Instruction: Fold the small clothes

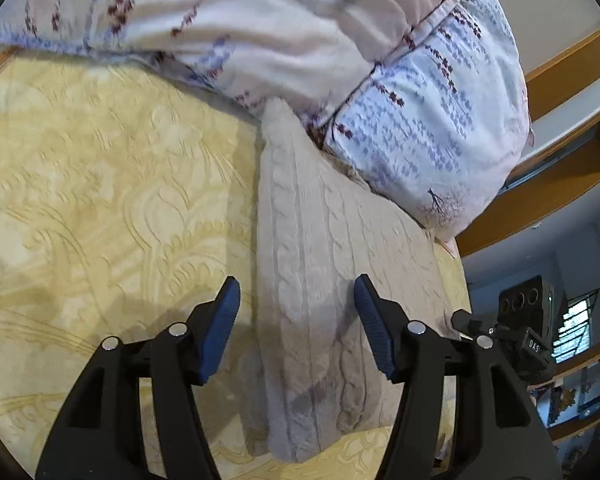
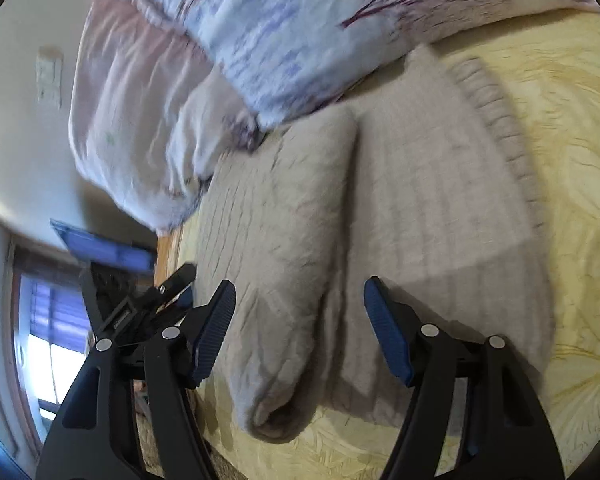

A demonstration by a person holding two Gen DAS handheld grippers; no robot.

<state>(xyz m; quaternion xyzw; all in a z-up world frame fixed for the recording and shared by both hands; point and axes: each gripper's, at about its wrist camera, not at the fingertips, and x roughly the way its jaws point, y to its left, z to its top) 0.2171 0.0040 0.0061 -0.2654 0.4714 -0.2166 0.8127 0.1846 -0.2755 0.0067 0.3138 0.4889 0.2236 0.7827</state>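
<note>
Grey cable-knit sweater [image 1: 320,264] lies on yellow bedspread [image 1: 100,184], partly folded, far end touching floral duvet [image 1: 420,128]. Left gripper [image 1: 298,328] and right gripper [image 2: 300,328] both hover above it, jaws spread wide, holding nothing. Knit likely soft, thick, floppy, not slippery; best pinch through doubled edge or ribbed hem [image 2: 500,120].

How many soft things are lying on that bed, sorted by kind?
Beige knitted sweater: 1
Floral quilt: 1
Floral pillow: 1
Yellow bedspread: 1
Total: 4
</note>
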